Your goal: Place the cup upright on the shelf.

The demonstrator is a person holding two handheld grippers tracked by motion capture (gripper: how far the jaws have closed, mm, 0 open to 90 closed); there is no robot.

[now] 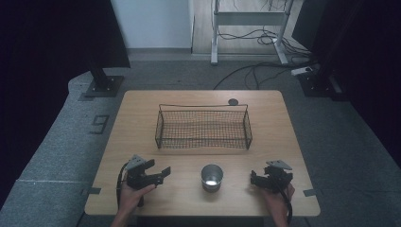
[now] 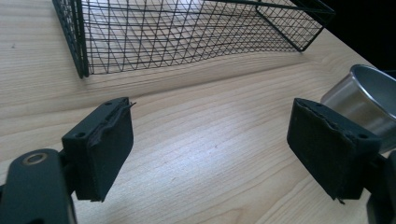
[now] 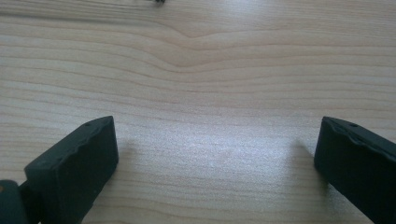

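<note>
Left gripper: near edge of table, left of cup; jaws spread wide, holding nothing, bare wood between them.
Right gripper: near edge, right of cup; jaws wide apart, nothing held, wood grain between them.
Cup: metal, upright, open mouth up, on table between both grippers, apart from each; its rim shows just beyond the left gripper's right-hand jaw in left gripper view.
Basket: black wire mesh, mid-table, beyond cup, apart from it.
Hands: one behind each gripper, entering from bottom edge.
</note>
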